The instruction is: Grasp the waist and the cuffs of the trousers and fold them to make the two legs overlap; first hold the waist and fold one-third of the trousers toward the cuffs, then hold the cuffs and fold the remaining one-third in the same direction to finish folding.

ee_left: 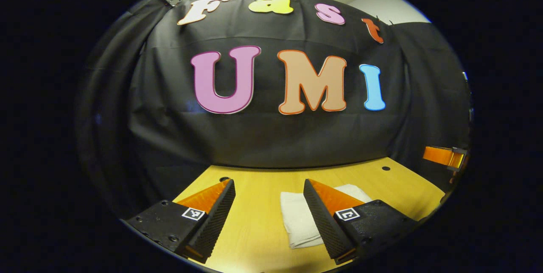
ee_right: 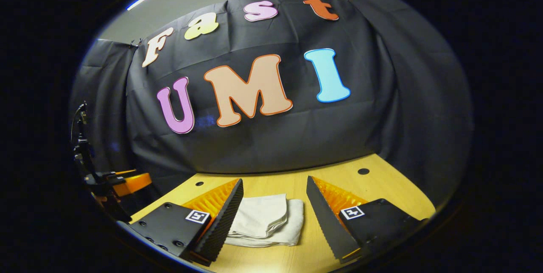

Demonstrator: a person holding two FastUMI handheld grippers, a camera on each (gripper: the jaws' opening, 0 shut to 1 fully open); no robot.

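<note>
Spread wide and empty, left gripper above yellow wooden table; likewise right gripper; folded off-white cloth trousers between, layered edges plainer in right gripper view.

Left gripper: two wedge-shaped fingers with ridged inner pads, black mounting blocks carrying small square black-and-white fiducial tags and recessed screws. Right gripper: same build, ribbed outer finger faces, serrated pad edges, one tag per block.
</note>
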